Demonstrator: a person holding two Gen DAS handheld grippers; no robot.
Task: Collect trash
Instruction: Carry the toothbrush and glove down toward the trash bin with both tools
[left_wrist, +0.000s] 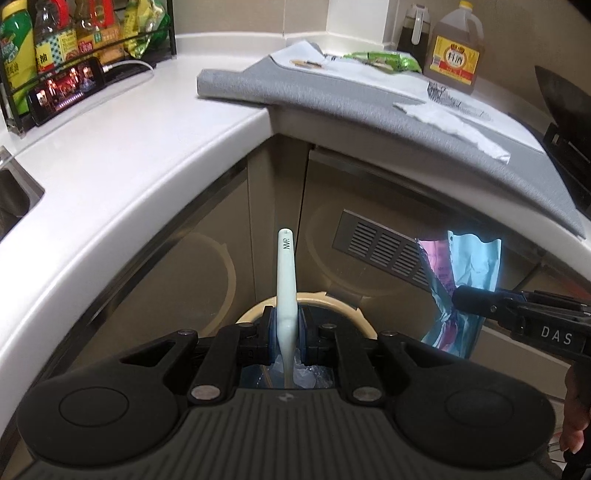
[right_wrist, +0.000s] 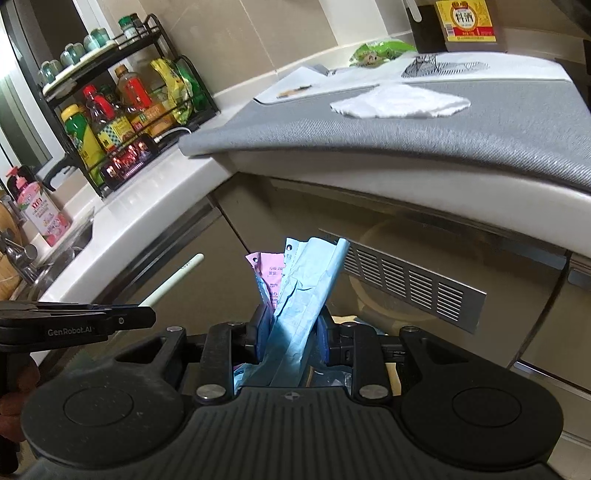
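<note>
My left gripper (left_wrist: 286, 326) is shut on a pale plastic spoon handle (left_wrist: 285, 273) that stands up between its blue pads, over a bin with a cream rim (left_wrist: 349, 306) lined with a clear bag. My right gripper (right_wrist: 290, 332) is shut on a crumpled blue and pink wrapper (right_wrist: 306, 280). The wrapper (left_wrist: 465, 269) and the right gripper's black finger (left_wrist: 476, 301) show at the right of the left wrist view. From the right wrist view, the spoon handle (right_wrist: 173, 278) sticks out past the left gripper's finger (right_wrist: 129, 319). On the grey mat (right_wrist: 406, 133) lie a white tissue (right_wrist: 399, 101) and a green packet (right_wrist: 380, 50).
The white counter (left_wrist: 122, 170) curves above beige cabinet doors with a metal vent (right_wrist: 406, 280). A black rack (right_wrist: 122, 107) of bottles and a lit phone (left_wrist: 62, 92) stand at the left. A sink (left_wrist: 14, 199) sits far left, and a cooking wine jug (left_wrist: 456, 51) at the back.
</note>
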